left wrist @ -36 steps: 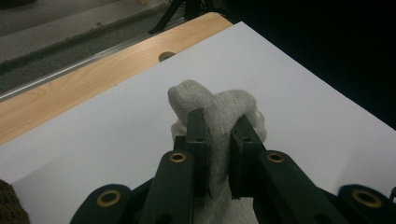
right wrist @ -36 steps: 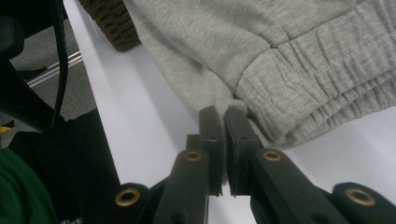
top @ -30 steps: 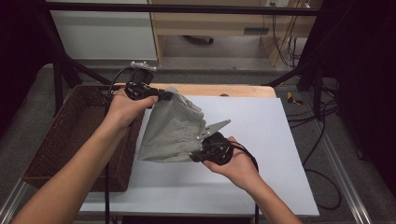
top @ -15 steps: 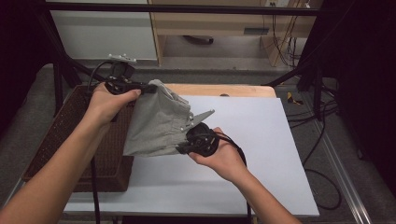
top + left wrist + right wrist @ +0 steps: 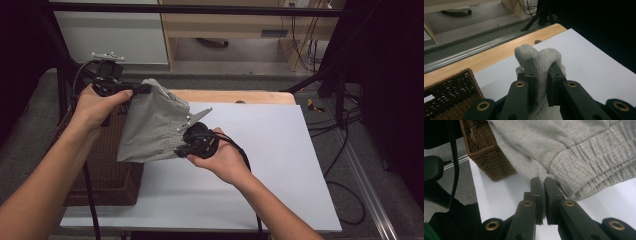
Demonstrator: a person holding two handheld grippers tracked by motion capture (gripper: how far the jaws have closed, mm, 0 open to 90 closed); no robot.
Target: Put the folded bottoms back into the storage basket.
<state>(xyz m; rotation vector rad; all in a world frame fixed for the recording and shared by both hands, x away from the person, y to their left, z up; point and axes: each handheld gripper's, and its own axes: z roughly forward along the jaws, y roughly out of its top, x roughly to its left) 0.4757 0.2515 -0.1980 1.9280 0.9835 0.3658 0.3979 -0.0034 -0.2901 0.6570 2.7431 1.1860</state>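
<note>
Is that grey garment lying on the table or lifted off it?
Lifted. The grey garment hangs between the left tool and right tool, both clamped on it, partly over the basket.

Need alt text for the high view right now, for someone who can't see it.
A folded grey garment hangs between two hand-held grippers, the left gripper clamping its top edge, the right gripper its lower edge. It hangs over the white table, beside a brown wicker basket.

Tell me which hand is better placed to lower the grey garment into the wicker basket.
Left, probably. The left gripper, shut on the grey garment, hangs at the wicker basket; the right gripper, also clamped on it, is over the white table.
</note>
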